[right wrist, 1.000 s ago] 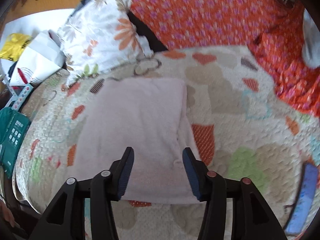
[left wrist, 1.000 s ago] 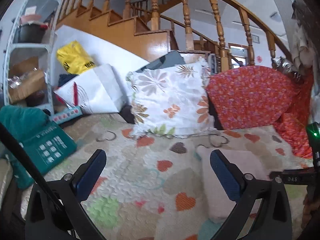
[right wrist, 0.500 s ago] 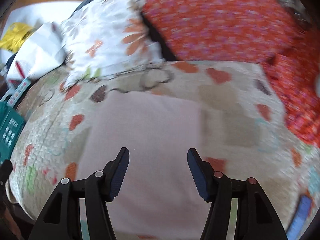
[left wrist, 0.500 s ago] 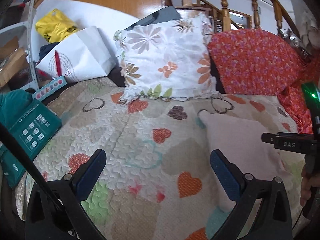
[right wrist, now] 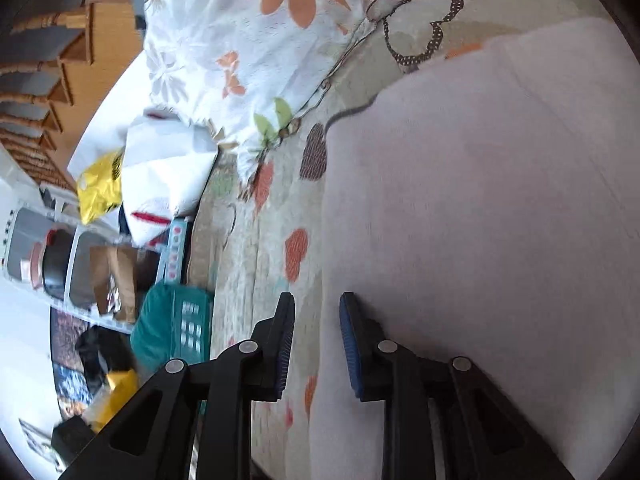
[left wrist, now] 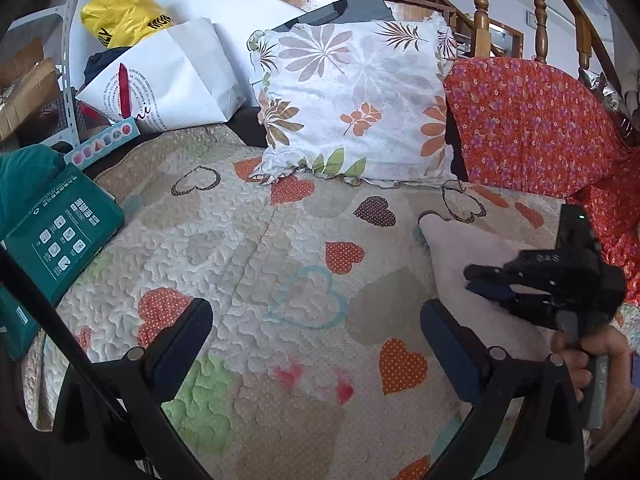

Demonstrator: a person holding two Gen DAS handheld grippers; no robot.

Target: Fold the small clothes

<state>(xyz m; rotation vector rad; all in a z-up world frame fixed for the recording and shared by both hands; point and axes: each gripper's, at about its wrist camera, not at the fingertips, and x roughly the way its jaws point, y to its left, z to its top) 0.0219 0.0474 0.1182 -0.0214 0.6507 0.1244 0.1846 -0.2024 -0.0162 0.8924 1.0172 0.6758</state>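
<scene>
A pale pink folded cloth (right wrist: 480,208) lies flat on the heart-patterned quilt (left wrist: 248,264); in the left wrist view it (left wrist: 452,252) sits at the right. My right gripper (right wrist: 316,320) is open, rolled on its side, low over the cloth's left edge, one finger over the cloth and one over the quilt. It also shows in the left wrist view (left wrist: 484,280), held by a hand. My left gripper (left wrist: 316,332) is wide open and empty above the quilt, left of the cloth.
A floral pillow (left wrist: 356,100) and a red flowered cushion (left wrist: 528,120) stand at the back. A white paper bag (left wrist: 168,76), a yellow bag (left wrist: 120,12) and a teal box (left wrist: 60,232) lie at the left. A wooden staircase rises behind.
My right gripper has rolled sideways and dropped to the cloth's left edge, jaws narrower. My left gripper has tilted down toward the quilt and stayed open.
</scene>
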